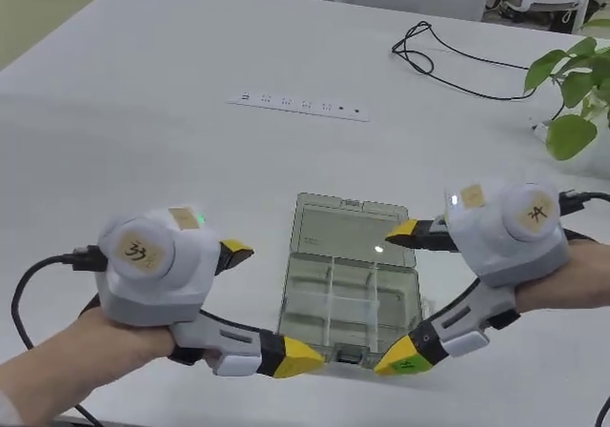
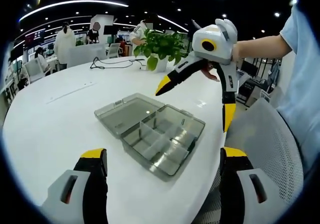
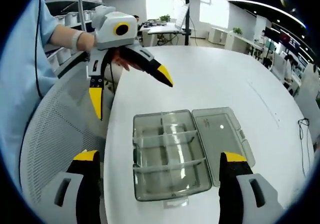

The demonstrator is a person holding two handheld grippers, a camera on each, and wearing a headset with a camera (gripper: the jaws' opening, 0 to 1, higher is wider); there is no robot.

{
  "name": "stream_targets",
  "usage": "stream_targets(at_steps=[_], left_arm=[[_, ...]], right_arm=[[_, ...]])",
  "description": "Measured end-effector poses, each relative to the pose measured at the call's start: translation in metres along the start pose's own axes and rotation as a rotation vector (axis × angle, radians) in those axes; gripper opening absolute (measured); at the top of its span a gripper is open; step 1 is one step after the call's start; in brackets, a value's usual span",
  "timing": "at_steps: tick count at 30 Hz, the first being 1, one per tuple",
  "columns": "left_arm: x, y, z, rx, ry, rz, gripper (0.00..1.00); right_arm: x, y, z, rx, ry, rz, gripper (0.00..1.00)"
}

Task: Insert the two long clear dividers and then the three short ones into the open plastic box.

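Head view: the plastic box (image 1: 338, 232) lies open near the front edge of the white table (image 1: 143, 112). Its lid is folded flat away from the person, and clear dividers (image 1: 331, 298) stand inside (their exact count is hard to make out). The left gripper (image 1: 272, 303) is at the box's left side and the right gripper (image 1: 396, 296) at its right, both spread wide and holding nothing.

Left gripper view: its yellow-tipped fingers (image 2: 92, 156) frame the box, and the right gripper hangs above the far side.

Right gripper view: its own fingers stand wide either side of the box, with the left gripper beyond it.
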State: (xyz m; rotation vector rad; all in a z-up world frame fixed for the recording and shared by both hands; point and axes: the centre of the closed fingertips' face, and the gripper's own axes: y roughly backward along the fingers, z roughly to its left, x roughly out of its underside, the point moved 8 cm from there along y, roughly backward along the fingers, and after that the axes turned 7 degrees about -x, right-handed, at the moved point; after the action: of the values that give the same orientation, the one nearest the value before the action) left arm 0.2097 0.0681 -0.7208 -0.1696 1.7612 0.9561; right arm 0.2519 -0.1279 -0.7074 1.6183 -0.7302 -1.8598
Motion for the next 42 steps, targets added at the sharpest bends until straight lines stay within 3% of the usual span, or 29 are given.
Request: stream_targets(at_steps=[11,24,34,42], left_arm=[[0.002,0.003,0.005,0.007,-0.011,0.007,0.97],[0.001,0.002,0.003,0.014,-0.004,-0.01,0.97],[-0.002,0.002,0.003,0.004,-0.004,-0.011,0.97],[-0.002,0.005,0.001,-0.004,-0.004,-0.003,0.97]], right_arm=[[0.039,0.035,0.0,0.094,-0.107,-0.011,1.0],[0.088,0.073,-0.002,0.196,-0.203,0.024,0.98],[0.129,0.096,0.0,0.207,-0.235,0.132,0.94],[0.146,0.103,0.0,0.207,-0.209,0.233,0.84]])
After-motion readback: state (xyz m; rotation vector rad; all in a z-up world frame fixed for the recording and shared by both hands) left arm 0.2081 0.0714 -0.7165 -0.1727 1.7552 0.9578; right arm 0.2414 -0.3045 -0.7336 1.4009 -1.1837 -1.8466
